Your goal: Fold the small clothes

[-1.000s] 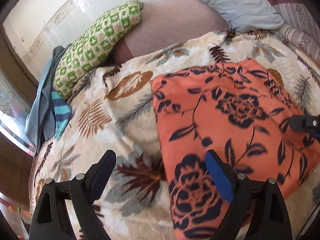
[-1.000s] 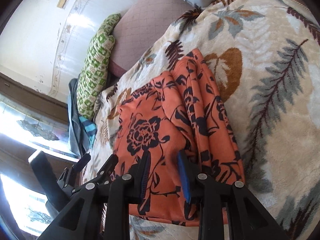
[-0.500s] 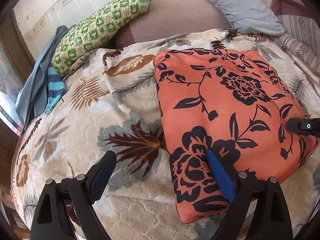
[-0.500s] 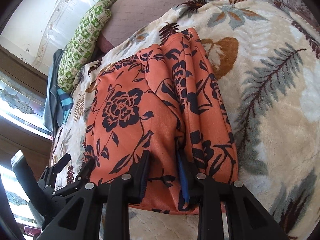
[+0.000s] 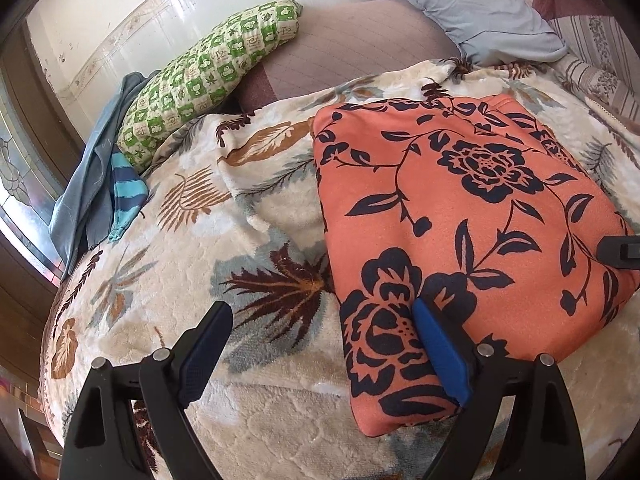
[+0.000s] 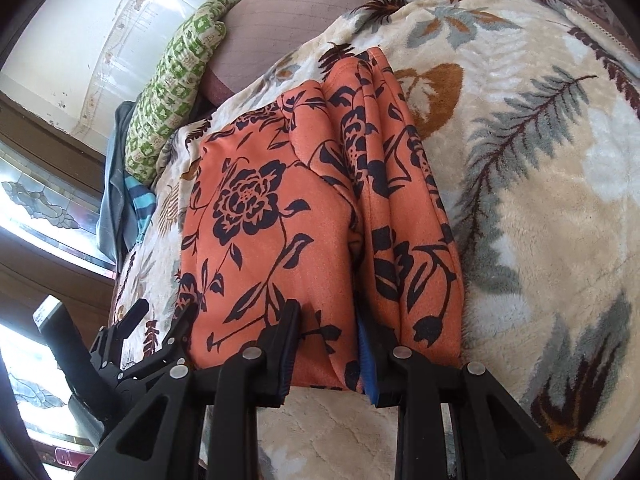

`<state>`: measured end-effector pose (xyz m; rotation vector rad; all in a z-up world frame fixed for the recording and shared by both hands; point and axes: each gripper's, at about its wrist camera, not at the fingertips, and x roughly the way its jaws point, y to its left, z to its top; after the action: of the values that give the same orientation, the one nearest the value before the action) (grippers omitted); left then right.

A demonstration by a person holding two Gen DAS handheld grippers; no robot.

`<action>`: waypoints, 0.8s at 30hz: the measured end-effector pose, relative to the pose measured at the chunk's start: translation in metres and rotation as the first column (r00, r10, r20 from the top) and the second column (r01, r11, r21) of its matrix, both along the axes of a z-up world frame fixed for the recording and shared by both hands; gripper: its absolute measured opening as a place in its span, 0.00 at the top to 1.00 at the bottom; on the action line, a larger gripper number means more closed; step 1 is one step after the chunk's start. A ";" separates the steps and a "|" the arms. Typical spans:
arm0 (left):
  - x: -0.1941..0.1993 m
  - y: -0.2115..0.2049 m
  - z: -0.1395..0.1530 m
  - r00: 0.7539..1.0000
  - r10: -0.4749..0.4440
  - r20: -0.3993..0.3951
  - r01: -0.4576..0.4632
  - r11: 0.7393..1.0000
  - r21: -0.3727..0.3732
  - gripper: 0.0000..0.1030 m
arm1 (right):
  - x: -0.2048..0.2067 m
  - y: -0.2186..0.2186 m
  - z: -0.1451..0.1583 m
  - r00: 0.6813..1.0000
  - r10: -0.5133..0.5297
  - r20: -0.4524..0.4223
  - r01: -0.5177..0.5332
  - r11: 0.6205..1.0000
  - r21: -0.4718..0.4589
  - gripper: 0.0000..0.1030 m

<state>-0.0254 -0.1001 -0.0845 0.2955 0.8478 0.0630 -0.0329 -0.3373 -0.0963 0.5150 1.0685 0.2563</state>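
A folded orange garment with black flowers (image 5: pixel 460 216) lies on the leaf-patterned blanket (image 5: pixel 200 280). My left gripper (image 5: pixel 324 352) is open, hovering over the garment's near left corner, its right finger (image 5: pixel 440 352) above the cloth. In the right wrist view the garment (image 6: pixel 280 220) shows stacked folds on its right side. My right gripper (image 6: pixel 328 344) is partly open at the garment's near edge, its fingers on either side of a fold, not clamped. The left gripper (image 6: pixel 152 340) shows at lower left there.
A green checked pillow (image 5: pixel 208 76), a mauve cushion (image 5: pixel 340 48) and a light blue pillow (image 5: pixel 472 4) lie at the bed's head by the wall. Blue clothes, one striped (image 5: pixel 100 184), hang at the left edge. A window (image 6: pixel 36 208) is on the left.
Both grippers have pulled back toward the near edge of the garment. The right gripper's jaws have opened wider. The garment lies still.
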 end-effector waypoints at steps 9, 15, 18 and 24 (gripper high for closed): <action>0.001 0.001 0.001 1.000 0.002 -0.002 -0.002 1.000 -0.010 0.11 | -0.007 0.017 0.030 0.993 -0.004 0.118 0.010 0.999 -0.053 0.69; 0.002 0.002 0.000 1.000 0.004 0.002 -0.004 1.000 -0.015 0.11 | -0.007 0.026 0.040 0.985 -0.007 0.175 0.022 0.996 -0.087 0.69; 0.001 0.001 0.000 1.000 0.006 0.005 -0.006 1.000 -0.013 0.11 | -0.011 0.028 0.046 0.975 -0.024 0.219 0.054 0.990 -0.132 0.69; 0.000 0.001 0.000 1.000 0.014 0.011 -0.014 1.000 -0.012 0.11 | -0.022 0.023 0.067 0.940 -0.032 0.340 0.087 0.985 -0.147 0.69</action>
<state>-0.0253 -0.0995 -0.0846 0.2774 0.8394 0.0724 -0.0548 -0.3142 -0.0296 0.3426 0.7308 0.1946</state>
